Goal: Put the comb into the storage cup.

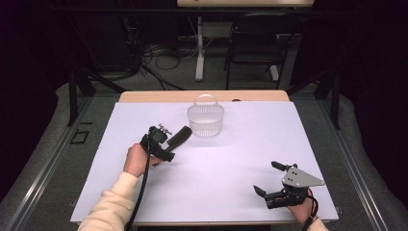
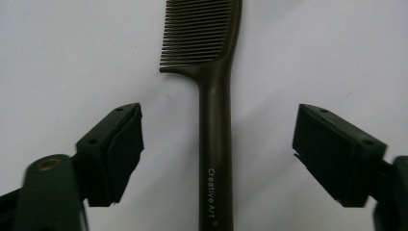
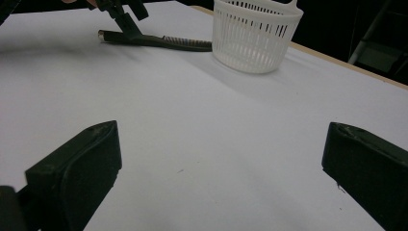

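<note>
Nearest to the person, the right claw is held low over the front right part of the tabletop, well apart from the basket. Its jaws are spread wide and nothing is between them, as is seen in the right gripper view.

Farther in, to the front left of the basket, the left claw is placed over the comb. In the left gripper view the jaws are seen released, one on each side of the handle of the comb, and the handle is not touched by either pad. The comb is lying flat on the tabletop, with its toothed end just beside the basket and its handle pointing away from it.

It is judged that the work is only at its beginning: the comb is approached and straddled, but it is not yet gripped or lifted. The closing of the jaws, the lifting and, probably, the placing into the basket are left to be done. The white slotted basket looks empty, as far as can be told.

The tabletop is covered with a plain white sheet, and a wooden edge is seen behind the basket. Beyond it, a dark room with a grey floor, cables and a black chair is visible.
</note>
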`<state>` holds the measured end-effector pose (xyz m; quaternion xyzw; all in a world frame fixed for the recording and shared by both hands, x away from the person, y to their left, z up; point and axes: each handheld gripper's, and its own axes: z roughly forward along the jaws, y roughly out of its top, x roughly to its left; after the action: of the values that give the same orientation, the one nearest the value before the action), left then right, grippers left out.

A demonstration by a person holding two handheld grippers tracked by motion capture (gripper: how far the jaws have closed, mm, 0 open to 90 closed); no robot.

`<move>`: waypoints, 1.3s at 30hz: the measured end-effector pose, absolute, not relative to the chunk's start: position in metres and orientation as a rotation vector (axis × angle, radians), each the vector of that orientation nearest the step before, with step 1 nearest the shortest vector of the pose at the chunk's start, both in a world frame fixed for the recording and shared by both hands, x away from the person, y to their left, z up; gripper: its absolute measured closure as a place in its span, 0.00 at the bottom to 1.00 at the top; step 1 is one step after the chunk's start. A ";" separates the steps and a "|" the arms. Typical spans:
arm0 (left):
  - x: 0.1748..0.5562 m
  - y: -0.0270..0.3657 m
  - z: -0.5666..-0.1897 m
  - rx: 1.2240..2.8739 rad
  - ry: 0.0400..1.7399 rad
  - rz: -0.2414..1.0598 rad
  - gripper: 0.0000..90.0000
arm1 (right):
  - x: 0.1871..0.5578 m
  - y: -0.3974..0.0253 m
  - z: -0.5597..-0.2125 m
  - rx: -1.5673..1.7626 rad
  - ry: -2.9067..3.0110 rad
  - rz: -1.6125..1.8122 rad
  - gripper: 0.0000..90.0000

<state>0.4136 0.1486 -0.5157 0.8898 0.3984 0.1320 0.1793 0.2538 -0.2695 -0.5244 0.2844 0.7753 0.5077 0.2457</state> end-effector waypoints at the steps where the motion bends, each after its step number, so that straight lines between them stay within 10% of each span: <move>1: 0.417 0.146 -0.516 2.524 1.129 0.358 0.27 | 0.254 -0.270 -0.524 0.777 2.116 1.385 0.00; 16: 0.434 0.142 -0.520 2.591 1.158 0.248 0.58 | 0.254 -0.269 -0.525 0.779 2.123 1.381 0.00; 39: 0.449 0.141 -0.528 2.640 1.159 0.163 0.77 | 0.254 -0.269 -0.525 0.780 2.127 1.383 0.00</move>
<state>0.4488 0.1406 -0.5280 0.9069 0.3981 0.0560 0.1265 0.2540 -0.2687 -0.5252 0.2851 0.7777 0.5056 0.2415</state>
